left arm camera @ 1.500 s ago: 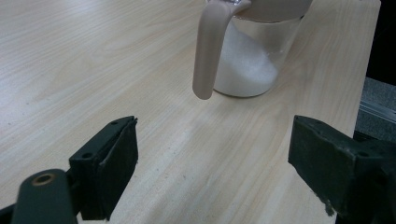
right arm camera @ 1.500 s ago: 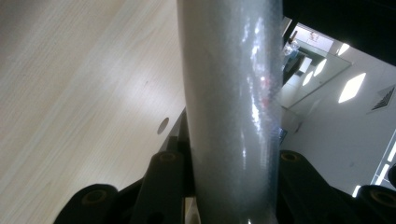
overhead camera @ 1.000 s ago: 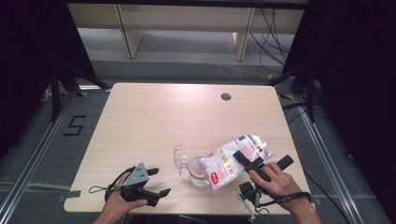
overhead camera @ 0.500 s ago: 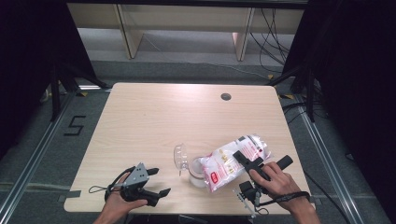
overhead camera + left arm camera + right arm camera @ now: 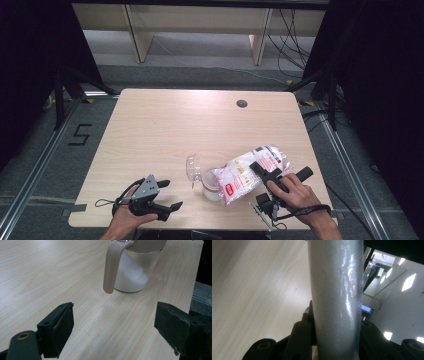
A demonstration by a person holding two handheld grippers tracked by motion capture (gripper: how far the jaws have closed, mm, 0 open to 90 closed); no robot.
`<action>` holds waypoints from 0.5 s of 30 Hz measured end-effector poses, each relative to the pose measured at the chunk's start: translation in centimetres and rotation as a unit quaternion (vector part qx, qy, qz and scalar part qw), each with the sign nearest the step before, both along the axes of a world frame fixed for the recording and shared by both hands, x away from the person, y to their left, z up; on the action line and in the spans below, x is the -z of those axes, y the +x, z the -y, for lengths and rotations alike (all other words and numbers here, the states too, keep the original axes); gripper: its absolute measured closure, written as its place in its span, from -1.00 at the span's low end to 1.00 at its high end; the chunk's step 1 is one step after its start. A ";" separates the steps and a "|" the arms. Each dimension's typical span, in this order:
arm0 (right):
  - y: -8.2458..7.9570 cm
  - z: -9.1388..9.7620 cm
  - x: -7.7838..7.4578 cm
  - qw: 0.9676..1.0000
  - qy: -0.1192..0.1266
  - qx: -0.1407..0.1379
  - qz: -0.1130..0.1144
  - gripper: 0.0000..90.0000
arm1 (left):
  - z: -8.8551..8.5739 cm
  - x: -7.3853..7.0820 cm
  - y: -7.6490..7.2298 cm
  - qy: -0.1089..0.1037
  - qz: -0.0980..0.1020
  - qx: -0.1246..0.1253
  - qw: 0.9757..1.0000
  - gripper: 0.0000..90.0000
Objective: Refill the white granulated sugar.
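1. Left claw (image 5: 167,195): held in the person's left hand (image 5: 131,216) at the near left edge of the worktop (image 5: 165,130). Its jaws stand wide apart with nothing between them, low over bare wood, and point toward the jar.
2. Right claw (image 5: 270,172): held in the person's right hand (image 5: 295,192) at the near right of the worktop. Its jaws are drawn in narrow and clamp the plastic bag (image 5: 250,172); in the right gripper view the bag (image 5: 337,297) stands as a taut, glossy band gripped between the two black jaws.
3. Plastic bag: white with red printing, lying tilted, its lower end over the mouth of the jar and its upper end toward the right edge of the worktop.
4. Jar (image 5: 212,182): clear, upright, between the two claws and under the bag's lower end. The left gripper view shows white powder heaped inside the jar (image 5: 135,275) and a beige handle (image 5: 111,267) hanging at its side.
5. Clear lid (image 5: 192,169): just left of the jar; whether they touch cannot be told.
6. Round dark hole (image 5: 242,103): in the far part of the worktop, well apart from everything else.
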State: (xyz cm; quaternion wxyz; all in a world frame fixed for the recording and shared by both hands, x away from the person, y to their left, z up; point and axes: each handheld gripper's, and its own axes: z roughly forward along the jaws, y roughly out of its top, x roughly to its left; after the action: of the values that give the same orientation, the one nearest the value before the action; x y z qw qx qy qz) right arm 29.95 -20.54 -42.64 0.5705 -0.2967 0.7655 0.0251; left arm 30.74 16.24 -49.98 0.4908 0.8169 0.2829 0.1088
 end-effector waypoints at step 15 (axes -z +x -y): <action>0.1 -0.3 0.0 0.999 -0.032 -0.002 0.018 0.67 | 0.0 0.0 0.0 0.000 -0.001 0.001 1.000 -0.65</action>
State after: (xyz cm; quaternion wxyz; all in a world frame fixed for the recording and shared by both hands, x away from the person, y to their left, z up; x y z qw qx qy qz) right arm 30.01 -20.25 -42.60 0.5740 -0.3170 0.7550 -0.0038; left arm 30.76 16.25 -49.97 0.4901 0.8174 0.2829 0.1074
